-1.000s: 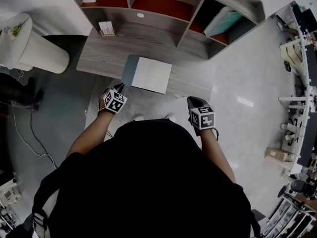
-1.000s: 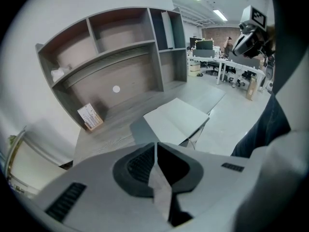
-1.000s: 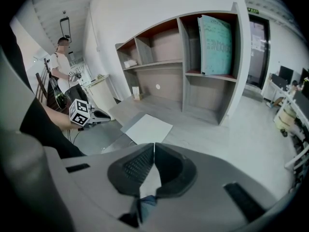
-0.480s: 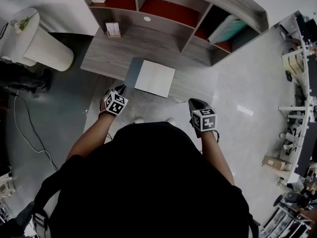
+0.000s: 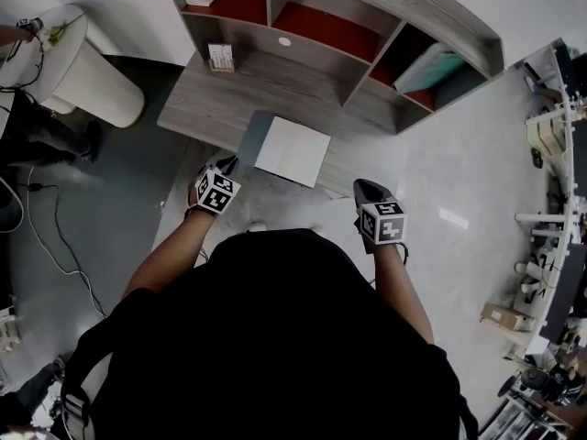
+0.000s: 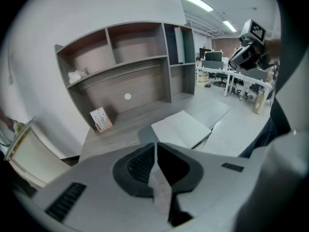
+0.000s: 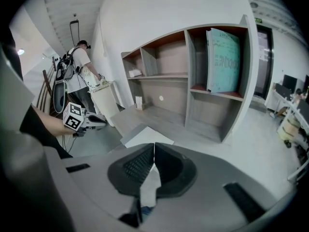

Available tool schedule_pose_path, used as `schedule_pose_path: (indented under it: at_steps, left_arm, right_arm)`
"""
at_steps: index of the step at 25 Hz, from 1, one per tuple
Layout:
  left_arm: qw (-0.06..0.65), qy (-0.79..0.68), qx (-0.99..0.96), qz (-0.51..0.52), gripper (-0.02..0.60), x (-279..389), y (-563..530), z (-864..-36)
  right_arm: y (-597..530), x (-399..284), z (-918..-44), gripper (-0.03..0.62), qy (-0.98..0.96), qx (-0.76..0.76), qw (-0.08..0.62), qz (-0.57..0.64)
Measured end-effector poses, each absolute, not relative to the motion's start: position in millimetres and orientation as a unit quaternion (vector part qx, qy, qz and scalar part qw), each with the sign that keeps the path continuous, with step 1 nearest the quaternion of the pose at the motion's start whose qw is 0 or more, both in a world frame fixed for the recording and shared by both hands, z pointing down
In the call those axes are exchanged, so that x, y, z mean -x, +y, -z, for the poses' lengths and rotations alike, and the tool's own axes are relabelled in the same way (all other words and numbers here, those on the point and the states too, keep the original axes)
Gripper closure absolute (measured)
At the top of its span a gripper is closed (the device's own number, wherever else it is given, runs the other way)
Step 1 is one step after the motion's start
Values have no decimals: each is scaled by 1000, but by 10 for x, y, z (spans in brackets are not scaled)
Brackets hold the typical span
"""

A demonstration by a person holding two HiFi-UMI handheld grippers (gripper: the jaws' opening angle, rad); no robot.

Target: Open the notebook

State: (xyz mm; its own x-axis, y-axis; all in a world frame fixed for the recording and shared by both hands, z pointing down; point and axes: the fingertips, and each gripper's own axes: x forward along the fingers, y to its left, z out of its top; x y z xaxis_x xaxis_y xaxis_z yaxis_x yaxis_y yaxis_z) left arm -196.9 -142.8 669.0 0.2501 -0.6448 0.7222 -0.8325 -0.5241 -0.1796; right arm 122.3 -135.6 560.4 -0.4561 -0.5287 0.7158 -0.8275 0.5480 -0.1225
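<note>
The notebook (image 5: 292, 151) lies on the grey wooden desk (image 5: 211, 108) near its front edge, a white page facing up and a grey-blue cover (image 5: 254, 136) spread to its left. My left gripper (image 5: 226, 163) hovers just off the desk's front edge, left of the notebook, shut and empty. My right gripper (image 5: 365, 187) hangs to the right of the notebook, off the desk, also shut with nothing in it. In the left gripper view the notebook (image 6: 182, 128) lies beyond the closed jaws (image 6: 155, 146). The right gripper view shows the notebook (image 7: 147, 137) past the closed jaws (image 7: 154, 146).
A shelf unit (image 5: 367, 39) with open cubbies rises behind the desk; a teal folder (image 5: 438, 67) leans in one. A small printed card (image 5: 220, 58) stands on the desk's back. A white cylindrical stand (image 5: 87, 85) is at the left. A person (image 7: 79, 64) stands beyond it.
Both grippers have risen slightly and stay shut. The notebook lies as before.
</note>
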Motion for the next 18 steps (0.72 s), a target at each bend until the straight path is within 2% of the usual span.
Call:
schedule_pose_path:
  at_steps: [18]
  left_arm:
    - [145,-476,-803,-328,558,1881,-1457,-6472]
  right_arm:
    - [-1600,-1190,-5418,591,-831,-431,283,-210]
